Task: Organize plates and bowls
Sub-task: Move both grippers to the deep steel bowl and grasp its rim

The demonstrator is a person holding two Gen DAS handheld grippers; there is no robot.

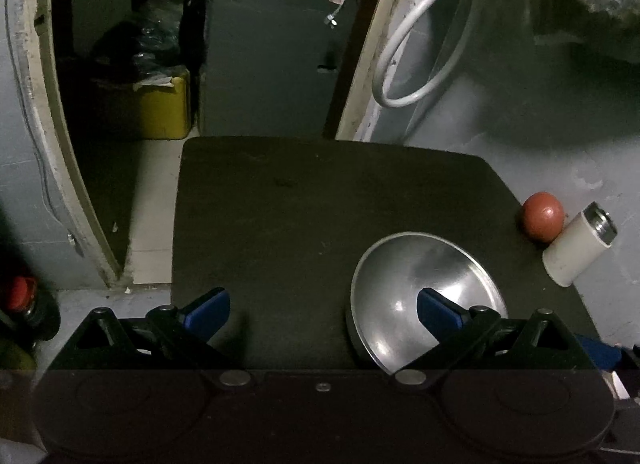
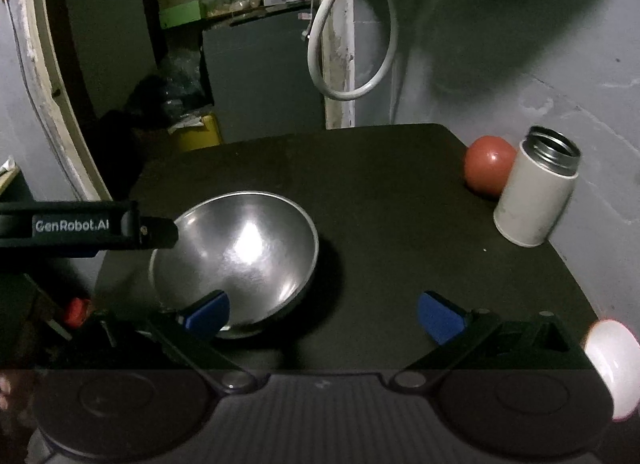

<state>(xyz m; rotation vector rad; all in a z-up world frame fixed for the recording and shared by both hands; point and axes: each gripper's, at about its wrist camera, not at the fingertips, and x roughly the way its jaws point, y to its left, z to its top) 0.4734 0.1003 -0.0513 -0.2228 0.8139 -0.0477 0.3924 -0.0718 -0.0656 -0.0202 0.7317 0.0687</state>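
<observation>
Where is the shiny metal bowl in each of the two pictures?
Left wrist view: the metal bowl sits lower right, behind the gripper's right blue finger.
Right wrist view: the metal bowl sits left of centre, behind the left blue finger.
Shared landmark: the red ball beside the white flask.

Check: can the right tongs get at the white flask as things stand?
Probably yes. The right tongs stand open, and the black tabletop between them and the white flask is bare. The tomato sits beside the flask, not in the way.
</observation>
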